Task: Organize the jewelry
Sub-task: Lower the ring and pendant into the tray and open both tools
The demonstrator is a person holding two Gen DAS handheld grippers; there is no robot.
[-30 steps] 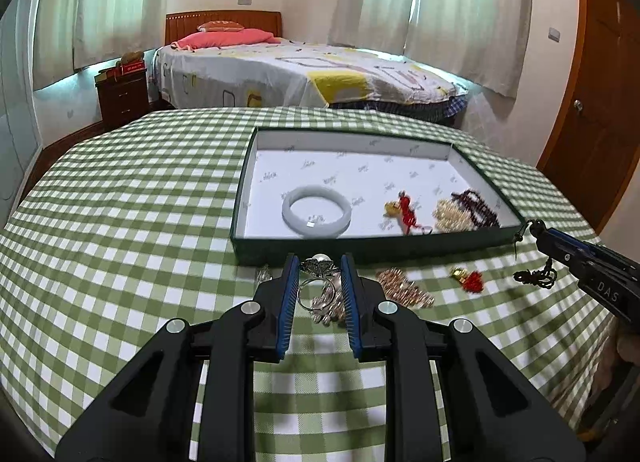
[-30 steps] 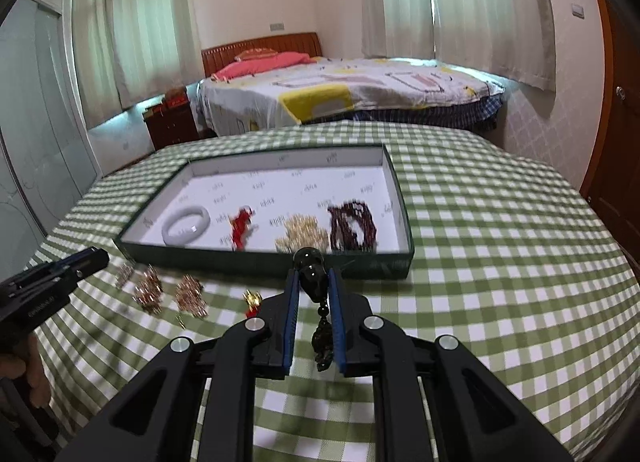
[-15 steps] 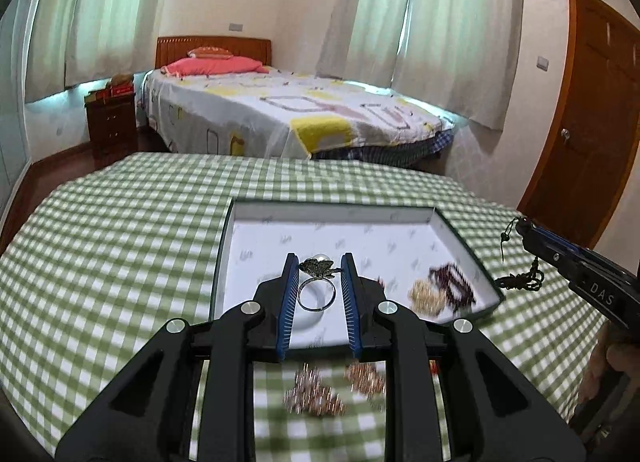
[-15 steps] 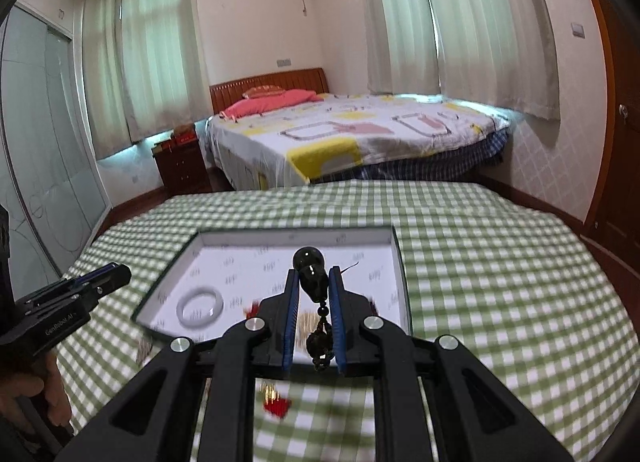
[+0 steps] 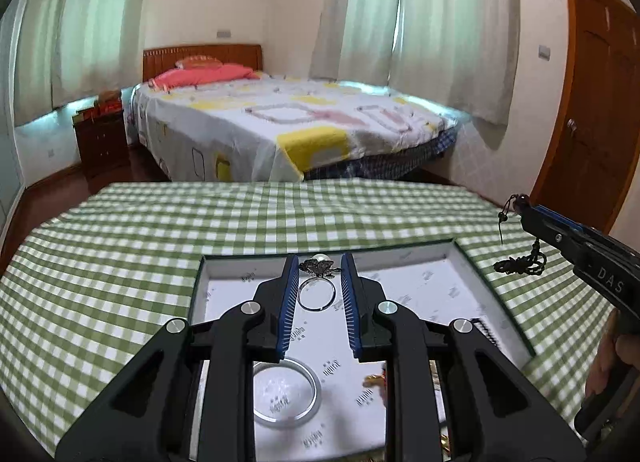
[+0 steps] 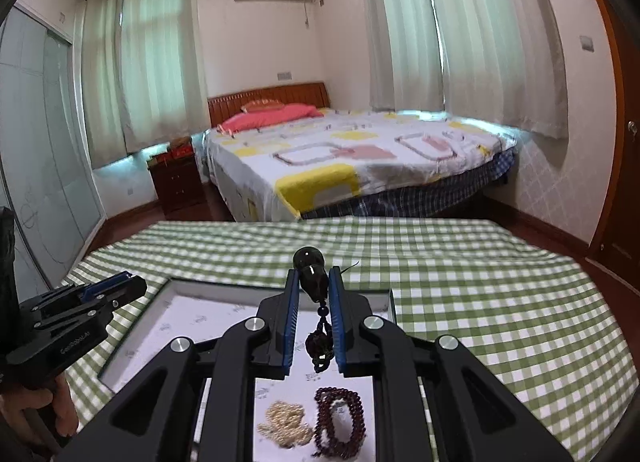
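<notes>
A shiny silver metal ring (image 5: 317, 293), a glossy dark gourd-shaped bead pendant (image 6: 313, 276) and a smooth pale bangle (image 5: 285, 389) contrast with the matt green-checked cloth tablecloth (image 5: 120, 262) and white printed paper tray lining (image 5: 420, 294).

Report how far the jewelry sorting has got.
Done: jade bangle, pale bead pile and dark red bracelet lie in the tray. In hand: left gripper holds a ring, right gripper a black gourd pendant. Left: setting both down.

Ring (image 5: 317, 289) in left tongs (image 5: 319, 262) (pinched), above tray (image 5: 444, 282) w/ bangle (image 5: 285, 390).
</notes>
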